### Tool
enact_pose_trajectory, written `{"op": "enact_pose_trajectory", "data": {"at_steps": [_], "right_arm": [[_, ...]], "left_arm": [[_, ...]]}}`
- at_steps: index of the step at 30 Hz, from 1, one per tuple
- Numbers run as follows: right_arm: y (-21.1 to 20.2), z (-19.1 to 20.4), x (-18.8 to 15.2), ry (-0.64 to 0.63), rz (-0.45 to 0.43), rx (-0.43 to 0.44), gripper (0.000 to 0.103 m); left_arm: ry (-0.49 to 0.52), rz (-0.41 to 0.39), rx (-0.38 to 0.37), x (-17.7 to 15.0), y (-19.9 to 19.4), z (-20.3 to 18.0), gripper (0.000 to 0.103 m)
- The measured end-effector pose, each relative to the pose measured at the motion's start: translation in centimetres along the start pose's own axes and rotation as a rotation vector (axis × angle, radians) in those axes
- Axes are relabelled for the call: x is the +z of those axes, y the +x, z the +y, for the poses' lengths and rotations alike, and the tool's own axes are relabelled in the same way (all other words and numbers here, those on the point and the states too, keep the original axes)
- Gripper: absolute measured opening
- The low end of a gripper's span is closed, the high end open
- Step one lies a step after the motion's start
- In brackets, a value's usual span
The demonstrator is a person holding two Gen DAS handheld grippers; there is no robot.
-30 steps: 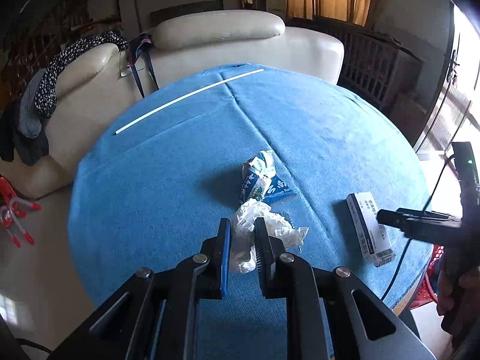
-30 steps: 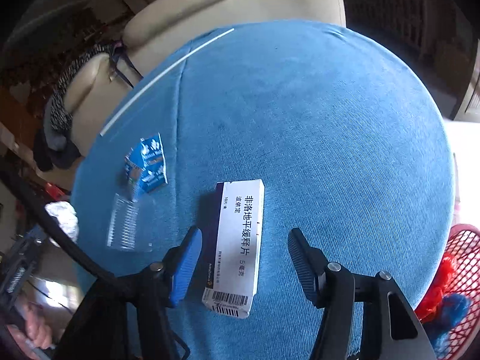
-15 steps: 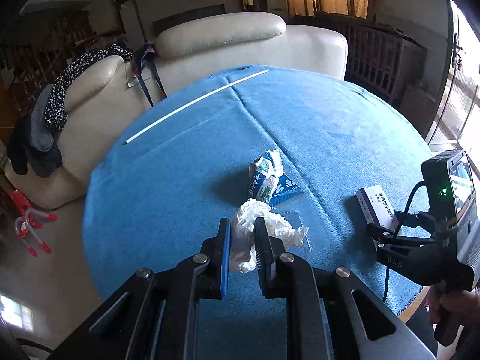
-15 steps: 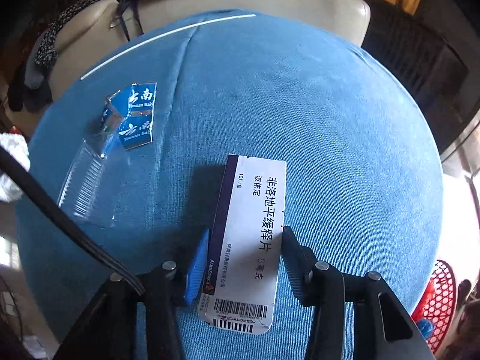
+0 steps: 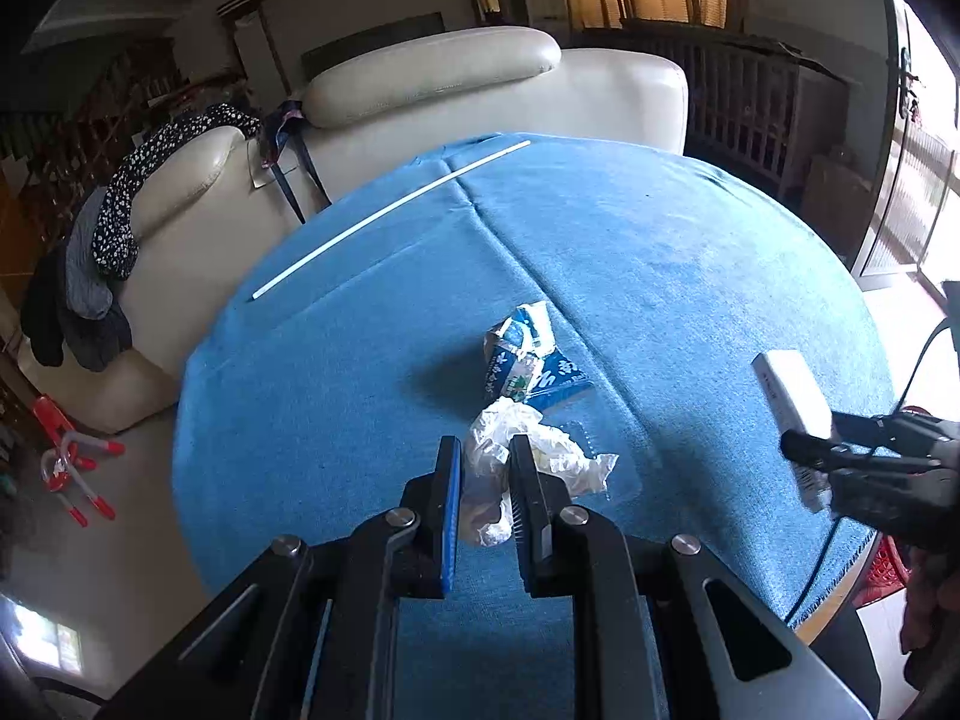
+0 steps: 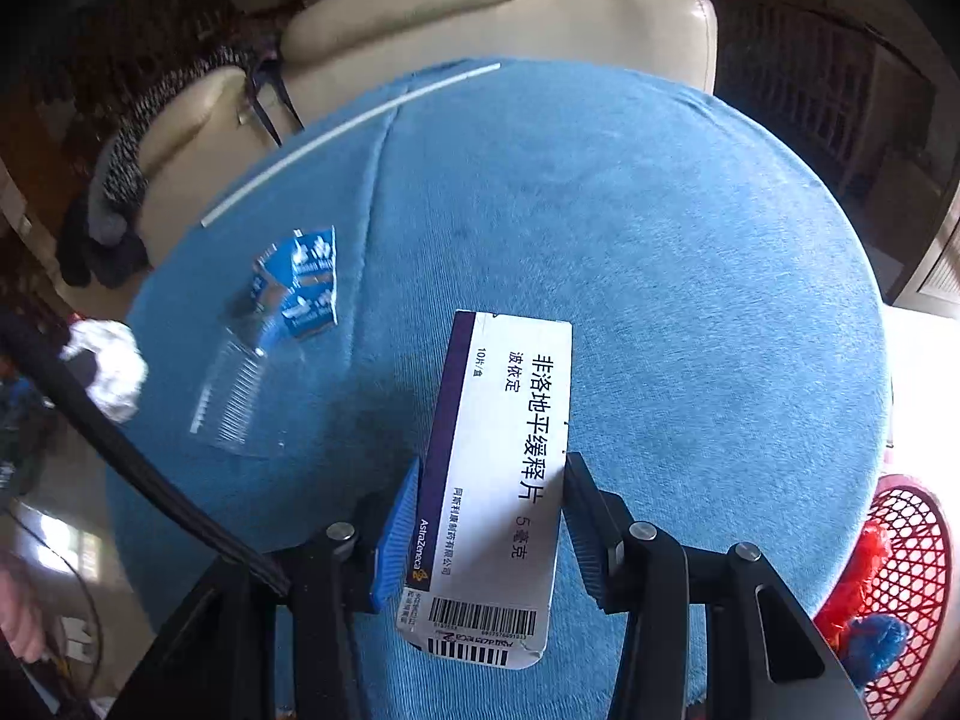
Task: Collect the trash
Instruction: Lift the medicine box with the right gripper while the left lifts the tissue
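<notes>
The white medicine box (image 6: 498, 480) is clamped between the right gripper (image 6: 489, 516) pads, lifted above the blue tablecloth (image 6: 660, 276); only this view shows its print and the red basket (image 6: 900, 576) beside the table. The left view shows the left gripper (image 5: 485, 498) pinching crumpled white plastic (image 5: 528, 450), with a blue wrapper (image 5: 528, 360) just beyond and a cream sofa (image 5: 480, 90) behind.

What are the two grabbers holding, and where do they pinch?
The left gripper pinches the crumpled white tissue at its near end. The right gripper squeezes the medicine box by its long sides, near the barcode end.
</notes>
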State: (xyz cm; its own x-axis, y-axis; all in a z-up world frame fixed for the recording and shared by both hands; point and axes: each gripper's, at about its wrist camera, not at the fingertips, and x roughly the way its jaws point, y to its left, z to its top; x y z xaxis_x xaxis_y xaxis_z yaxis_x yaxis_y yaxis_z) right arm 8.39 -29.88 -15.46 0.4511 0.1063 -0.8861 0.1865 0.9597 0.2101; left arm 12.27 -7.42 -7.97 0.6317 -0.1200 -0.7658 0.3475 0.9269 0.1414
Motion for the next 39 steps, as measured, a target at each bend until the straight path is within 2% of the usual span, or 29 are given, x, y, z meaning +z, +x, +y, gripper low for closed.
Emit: {"op": "enact_pose_trajectory", "data": {"at_steps": [10, 16, 39], "right_arm": [[-4.7, -0.7, -1.4, 0.004, -0.132, 0.055, 0.049], [-5.8, -1.4, -2.4, 0.013, -0.188, 0.08, 0.049], [-7.4, -4.6, -3.5, 0.076, -0.233, 0.092, 0.049]], "left_arm": [[0.038, -0.005, 0.016, 0.5, -0.3, -1.8, 0.017], [0.064, -0.015, 0.026, 0.6, -0.5, -3.0, 0.017], [0.147, -0.014, 0.013, 1.7, -0.7, -6.9, 0.017]]}}
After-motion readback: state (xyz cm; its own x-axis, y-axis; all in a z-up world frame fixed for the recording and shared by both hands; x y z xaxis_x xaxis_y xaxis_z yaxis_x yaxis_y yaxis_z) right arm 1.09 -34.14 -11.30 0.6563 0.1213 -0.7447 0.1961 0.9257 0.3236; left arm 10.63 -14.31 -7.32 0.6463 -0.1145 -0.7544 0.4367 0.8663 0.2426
